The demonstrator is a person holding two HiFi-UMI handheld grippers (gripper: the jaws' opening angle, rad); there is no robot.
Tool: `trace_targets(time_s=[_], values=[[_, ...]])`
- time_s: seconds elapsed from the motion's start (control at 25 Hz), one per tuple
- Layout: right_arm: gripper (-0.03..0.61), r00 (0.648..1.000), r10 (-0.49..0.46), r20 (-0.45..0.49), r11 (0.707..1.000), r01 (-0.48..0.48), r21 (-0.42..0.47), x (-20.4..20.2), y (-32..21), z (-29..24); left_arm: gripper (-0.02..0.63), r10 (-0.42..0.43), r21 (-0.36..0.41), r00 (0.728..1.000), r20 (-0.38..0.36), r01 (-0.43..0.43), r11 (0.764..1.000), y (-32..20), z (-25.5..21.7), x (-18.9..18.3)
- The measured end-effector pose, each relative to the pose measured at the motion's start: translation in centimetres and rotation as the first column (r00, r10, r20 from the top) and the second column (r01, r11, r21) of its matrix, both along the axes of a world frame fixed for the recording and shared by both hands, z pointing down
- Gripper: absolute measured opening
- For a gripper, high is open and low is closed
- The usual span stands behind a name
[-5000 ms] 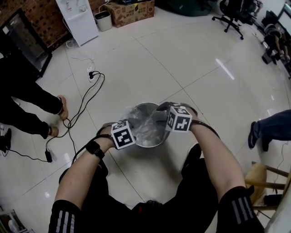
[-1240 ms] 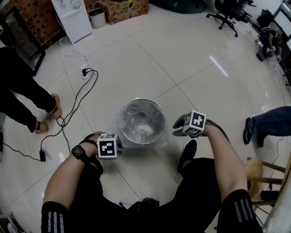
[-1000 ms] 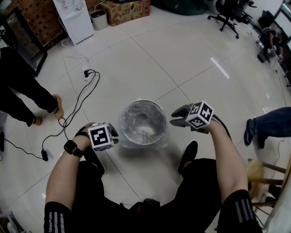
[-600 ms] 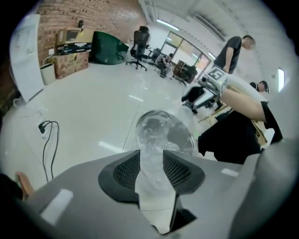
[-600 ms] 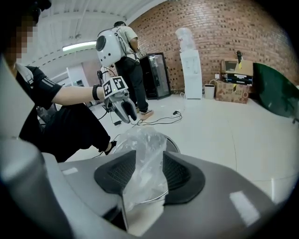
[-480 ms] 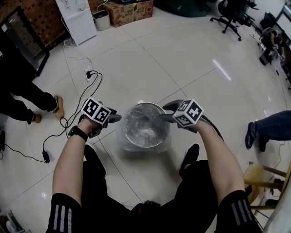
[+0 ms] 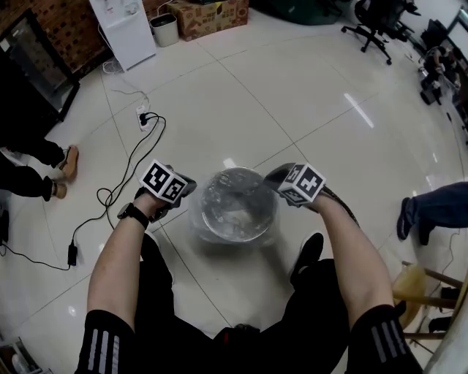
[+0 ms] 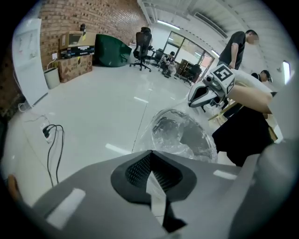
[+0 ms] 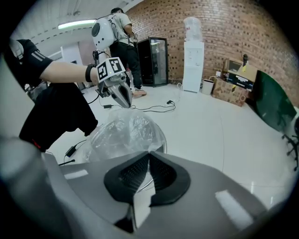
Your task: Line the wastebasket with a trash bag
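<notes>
A round metal wastebasket point(image 7: 238, 208) stands on the tiled floor between my feet. A clear trash bag point(image 7: 197, 226) lies inside it, its skirt hanging over the rim and down the outside. My left gripper point(image 7: 191, 188) is at the basket's left rim, its jaws closing tight on the bag's film point(image 8: 161, 140). At the right rim my right gripper point(image 7: 269, 175) does the same, its jaws closing on the film point(image 9: 126, 130). Each gripper view shows the other gripper across the basket: the right gripper point(image 8: 194, 100) and the left gripper point(image 9: 126, 101).
A black power cable point(image 7: 135, 157) with a socket strip snakes over the floor at the left. A bystander's feet point(image 7: 62, 172) are at the far left, another person's leg point(image 7: 431, 208) at the right. A wooden stool point(image 7: 420, 285) stands at the lower right. A water dispenser point(image 7: 124, 29) and a cardboard box point(image 7: 208, 18) stand at the back.
Both grippers have come in from beside the basket to its rim, the left one rolling as it came. Their jaws have closed there. The bystander at the left has stepped further away.
</notes>
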State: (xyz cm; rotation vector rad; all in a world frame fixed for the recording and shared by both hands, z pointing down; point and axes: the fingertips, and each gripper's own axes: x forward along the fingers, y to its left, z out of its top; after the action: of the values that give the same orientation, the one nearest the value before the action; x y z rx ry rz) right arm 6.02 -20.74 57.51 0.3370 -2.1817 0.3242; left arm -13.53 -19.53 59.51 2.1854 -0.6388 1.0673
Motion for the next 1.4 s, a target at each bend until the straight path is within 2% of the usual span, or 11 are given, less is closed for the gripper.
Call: trace_targets(time_s=[0.2,0.36,0.48,0.64,0.84,1.0,1.08,1.2,1.28,1.4], values=[[0.008,0.993,0.115,-0.02,0.992,-0.114,0.052,1.4,-3.7,0.7,0.001,-0.039,0.111,0.999,0.032,0.036,0.993,-2.7,-0.5,0.3],[0.006,0.98,0.184,-0.074,0.981,-0.179,0.068,2.8,-6.0,2.6,0.001,-0.038,0.138,0.996,0.075,0.028,0.99,-4.2,0.7,0.9],[0.007,0.972,0.201,-0.121,0.979,-0.196,0.053,3.8,-6.7,4.6,0.001,-0.027,0.11,0.995,0.095,0.016,0.994,-4.7,2.2,1.4],[0.008,0.958,0.216,-0.189,0.973,-0.226,-0.036,5.4,-5.7,8.2,0.001,-0.022,0.049,0.989,0.144,0.015,0.999,-4.7,5.3,0.9],[0.008,0.956,0.146,-0.254,0.977,-0.179,-0.112,6.0,-3.9,10.9,0.0,0.038,-0.021,0.982,0.187,-0.035,0.999,-3.7,7.6,1.4],[0.006,0.95,0.04,-0.311,0.983,-0.093,-0.156,5.7,-2.0,12.4,0.0,0.066,-0.08,0.971,0.23,-0.048,0.996,-2.7,9.4,1.0],[0.008,0.946,0.024,-0.323,0.981,-0.085,-0.176,5.8,-1.3,12.8,0.0,0.075,-0.09,0.969,0.234,-0.055,0.994,-2.3,9.6,1.1],[0.018,0.952,0.072,-0.298,0.975,-0.131,-0.182,6.0,-1.6,12.6,0.035,0.062,-0.114,0.966,0.252,-0.034,0.993,-1.7,9.4,0.5],[0.081,0.952,0.122,-0.282,0.974,-0.17,-0.152,6.8,-2.5,12.0,0.048,0.044,-0.127,0.959,0.279,-0.009,0.992,-1.3,9.1,-0.4],[0.11,0.949,0.181,-0.259,0.969,-0.217,-0.116,7.9,-3.2,10.5,0.054,0.007,-0.077,0.955,0.296,0.016,0.997,-1.8,8.0,-1.5]])
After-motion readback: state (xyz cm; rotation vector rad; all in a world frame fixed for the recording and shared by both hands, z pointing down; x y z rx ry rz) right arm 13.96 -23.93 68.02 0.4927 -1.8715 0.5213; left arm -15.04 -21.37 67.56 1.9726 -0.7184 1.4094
